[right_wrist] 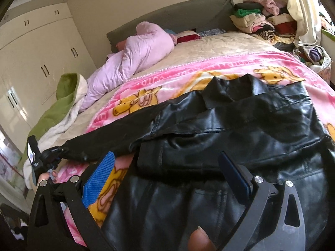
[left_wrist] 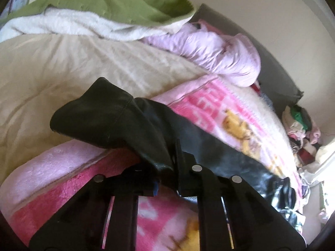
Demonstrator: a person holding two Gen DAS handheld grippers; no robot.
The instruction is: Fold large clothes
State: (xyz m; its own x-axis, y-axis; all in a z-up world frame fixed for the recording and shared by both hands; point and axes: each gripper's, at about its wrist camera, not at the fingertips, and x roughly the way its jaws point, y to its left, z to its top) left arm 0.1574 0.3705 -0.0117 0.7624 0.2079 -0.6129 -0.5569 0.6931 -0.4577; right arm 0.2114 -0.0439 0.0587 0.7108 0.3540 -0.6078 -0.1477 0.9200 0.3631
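The left gripper (left_wrist: 167, 163) is closed tight on the cuff end of the sleeve (left_wrist: 108, 117) of the black leather jacket (right_wrist: 230, 129), and the sleeve hangs out to the left from the jaws. The jacket itself lies on the pink cartoon blanket (right_wrist: 178, 77), near the front edge of the bed, with its body spread to the right.

The right gripper (right_wrist: 167, 179) stands with its jaws wide apart over the body of the jacket; its blue pads (right_wrist: 98, 179) hold nothing. A fingertip of the person (right_wrist: 201, 238) shows at the bottom of the right wrist view.

In my judgement the step in hand is to fold the sleeve across the body. To do it well, the left hand should carry the cuff low and straight over the jacket, so that the stiff leather bends at the shoulder seam and does not twist. The right gripper could press on the body to keep it from sliding on the soft blanket.

From left to right in the room: cream wardrobe doors (right_wrist: 41, 62), a green and white blanket (right_wrist: 62, 108) at the side of the bed, a crumpled lilac duvet (right_wrist: 134, 58), a cream quilted bedspread (left_wrist: 62, 73), the grey headboard (right_wrist: 178, 16), and a pile of folded clothes (right_wrist: 257, 21) at the far right corner.
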